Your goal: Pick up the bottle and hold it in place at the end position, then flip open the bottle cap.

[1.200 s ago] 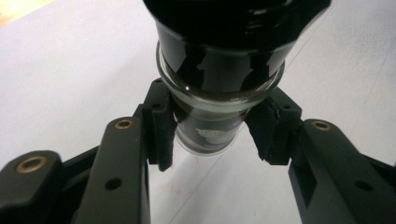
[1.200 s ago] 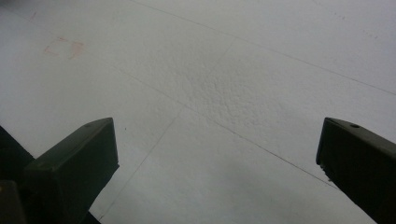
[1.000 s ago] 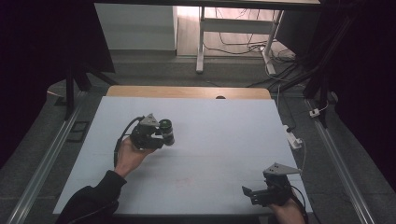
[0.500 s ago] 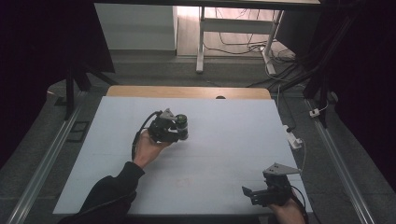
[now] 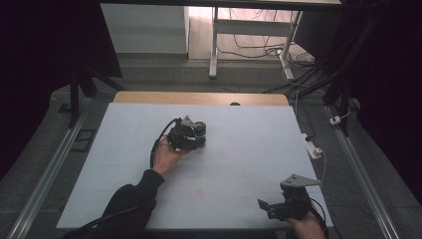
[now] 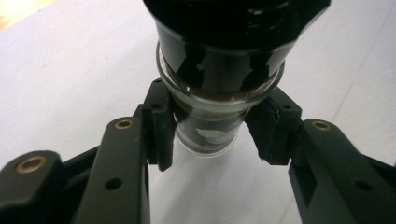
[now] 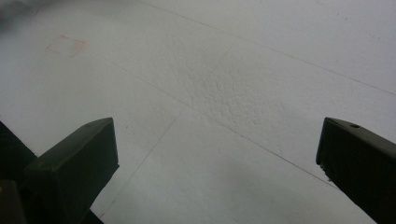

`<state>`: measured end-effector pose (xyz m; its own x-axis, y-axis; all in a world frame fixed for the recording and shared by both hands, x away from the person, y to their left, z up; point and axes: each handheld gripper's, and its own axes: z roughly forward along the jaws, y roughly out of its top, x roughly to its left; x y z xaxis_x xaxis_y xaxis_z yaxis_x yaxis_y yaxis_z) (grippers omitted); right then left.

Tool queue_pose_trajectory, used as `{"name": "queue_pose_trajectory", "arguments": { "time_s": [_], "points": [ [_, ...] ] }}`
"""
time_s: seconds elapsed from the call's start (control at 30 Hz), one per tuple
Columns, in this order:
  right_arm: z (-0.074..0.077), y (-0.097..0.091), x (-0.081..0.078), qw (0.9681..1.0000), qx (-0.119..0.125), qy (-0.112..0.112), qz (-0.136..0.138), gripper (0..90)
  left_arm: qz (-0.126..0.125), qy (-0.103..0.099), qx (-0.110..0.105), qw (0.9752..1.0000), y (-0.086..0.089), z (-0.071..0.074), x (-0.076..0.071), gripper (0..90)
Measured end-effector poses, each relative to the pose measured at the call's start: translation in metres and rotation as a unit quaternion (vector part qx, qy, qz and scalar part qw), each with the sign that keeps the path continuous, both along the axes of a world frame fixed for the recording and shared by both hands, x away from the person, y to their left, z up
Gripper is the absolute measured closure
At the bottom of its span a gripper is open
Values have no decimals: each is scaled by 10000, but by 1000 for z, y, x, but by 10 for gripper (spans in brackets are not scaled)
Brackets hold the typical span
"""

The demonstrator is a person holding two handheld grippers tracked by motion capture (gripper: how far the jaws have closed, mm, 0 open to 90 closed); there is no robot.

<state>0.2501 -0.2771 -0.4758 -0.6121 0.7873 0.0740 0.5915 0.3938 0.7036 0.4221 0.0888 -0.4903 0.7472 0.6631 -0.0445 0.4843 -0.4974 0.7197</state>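
Note:
A small glass jar [image 6: 219,70] with dark contents and a black cap sits between the jaws of my left gripper [image 6: 210,126], which is shut on the jar's narrower glass end. In the high view the left gripper [image 5: 186,135] and the jar [image 5: 199,131] are over the white table [image 5: 249,149], a little left of the middle and towards the far side. My right gripper [image 5: 268,206] rests near the front right corner. Its jaws stand wide apart with nothing between them, over bare white surface [image 7: 217,135].
A wooden strip [image 5: 199,98] runs along the table's far edge. A white plug block with a cable [image 5: 313,148] lies at the right edge. A faint reddish square mark [image 7: 65,45] is on the surface ahead of the right gripper. Metal rails flank the table.
My left gripper has carried the jar to the right and slightly away from the person. The right gripper has stayed in place.

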Motion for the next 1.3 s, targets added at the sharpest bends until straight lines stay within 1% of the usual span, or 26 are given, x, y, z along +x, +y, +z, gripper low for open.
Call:
{"name": "queue_pose_trajectory", "arguments": {
  "time_s": [0.33, 0.47, 0.53, 0.57, 0.73, 0.87, 0.93, 1.03, 1.1, 1.3],
  "points": [
    [0, 0, 0, 10000, -16, 2, 4, 0, 44, 19, 17, 10000, -3, -12, 3, 536],
    [0, 0, 0, 10000, -18, 2, 6, 0, 40, 35, 60, 10000, -5, -16, 3, 536],
    [0, 0, 0, 10000, -18, 2, 7, 0, 34, 40, 116, 9999, -6, -18, 2, 535],
    [0, 0, 0, 10000, -17, 2, 10, 0, 36, 11, 91, 10000, -6, -19, 2, 535],
    [0, 1, 0, 10000, -23, -2, 15, 0, 60, 22, 41, 10000, -5, -20, 2, 535],
    [0, 0, -1, 10000, -27, -20, 21, 0, 77, 16, 49, 10000, -5, -20, 1, 535],
    [1, 0, -1, 10000, 12, -28, 13, 0, 104, 16, 9, 9999, -5, -21, 0, 534],
    [1, 0, 0, 10000, 20, -21, 12, 0, 107, 13, 9, 9999, -5, -21, 0, 535],
    [2, -1, -1, 10000, 92, -37, -11, 0, 110, 24, 11, 9999, -5, -21, 1, 535],
    [2, -2, 0, 9999, 137, -39, -14, 0, 113, 18, 11, 9999, -5, -21, 0, 535]
  ]
}}
